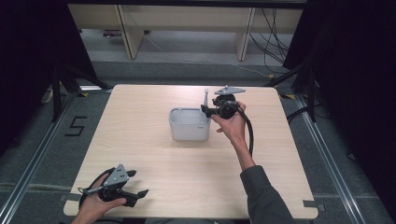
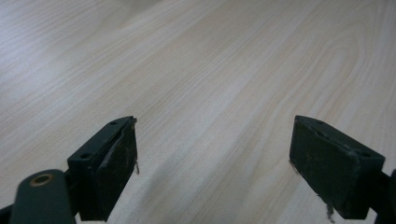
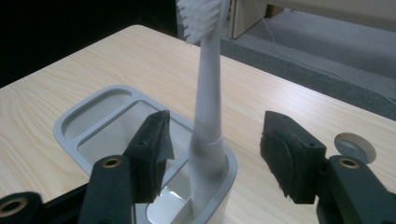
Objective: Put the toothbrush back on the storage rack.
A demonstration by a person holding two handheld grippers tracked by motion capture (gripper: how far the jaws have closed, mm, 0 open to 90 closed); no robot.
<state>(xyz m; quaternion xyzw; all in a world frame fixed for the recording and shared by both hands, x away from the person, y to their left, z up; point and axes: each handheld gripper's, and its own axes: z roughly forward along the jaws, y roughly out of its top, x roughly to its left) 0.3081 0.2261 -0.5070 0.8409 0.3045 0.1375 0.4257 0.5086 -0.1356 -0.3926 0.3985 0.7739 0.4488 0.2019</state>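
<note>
A white toothbrush [image 3: 205, 116] stands upright in the near right slot of a grey holder [image 3: 93, 121], bristles at the top. My right gripper [image 3: 217, 140] is open with the brush's neck between its jaws; neither pad touches it. In the high view the holder [image 1: 189, 123] sits at the table's middle, the toothbrush [image 1: 206, 95] rises at its far right corner, and my right gripper [image 1: 208, 109] is at that corner, pointing left. My left gripper [image 1: 137, 183] rests low at the table's near left, and its jaws [image 2: 212, 154] stand wide open over bare wood.
The wooden table [image 1: 140, 140] ends in a near edge close to my left hand. A small round white cap [image 3: 355, 147] is set into the tabletop beyond the holder. Dark frames and wooden furniture legs [image 1: 128, 32] stand on the floor behind the table.
</note>
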